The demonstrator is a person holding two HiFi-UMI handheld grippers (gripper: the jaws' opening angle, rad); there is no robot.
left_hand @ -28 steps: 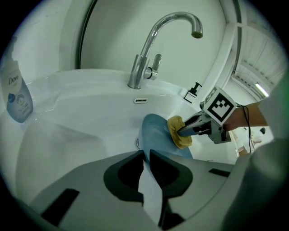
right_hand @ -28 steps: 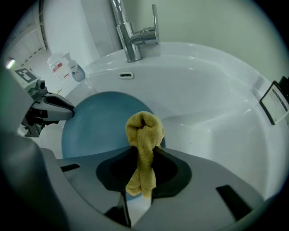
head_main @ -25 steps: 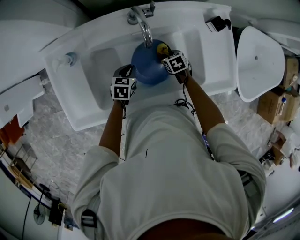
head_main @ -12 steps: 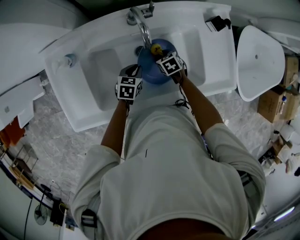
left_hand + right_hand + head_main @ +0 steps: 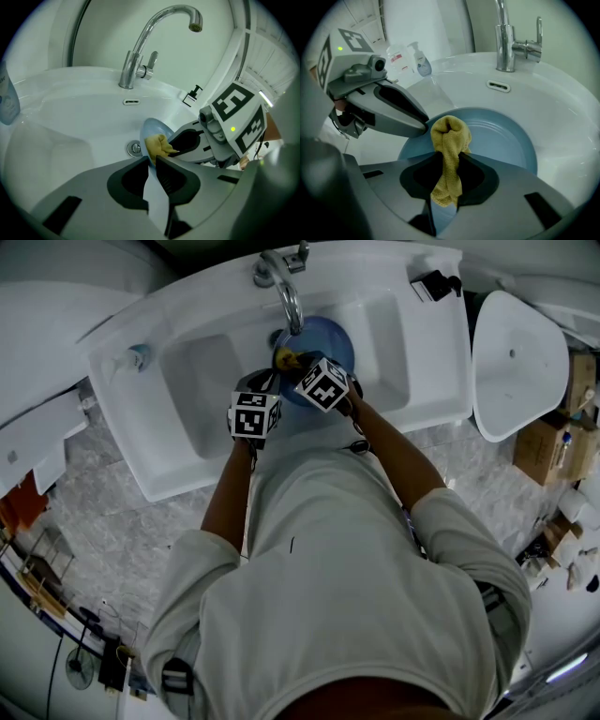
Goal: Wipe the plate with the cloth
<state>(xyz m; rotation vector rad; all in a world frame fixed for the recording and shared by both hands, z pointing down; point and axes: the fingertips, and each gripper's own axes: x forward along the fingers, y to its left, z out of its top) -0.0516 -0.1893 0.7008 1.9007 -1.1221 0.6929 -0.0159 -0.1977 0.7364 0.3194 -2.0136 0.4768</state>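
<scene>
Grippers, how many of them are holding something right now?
2. The left gripper is shut on the rim of the blue plate; the right gripper is shut on the yellow cloth, pressed to the plate over the sink.

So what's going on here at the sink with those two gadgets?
A person stands at a white sink with a hand-held tool in each hand. The left tool is clamped on the rim of a blue plate, holding it over the basin below the faucet. The right tool grips a yellow cloth and holds it against the plate's face, so the wiping is under way.
</scene>
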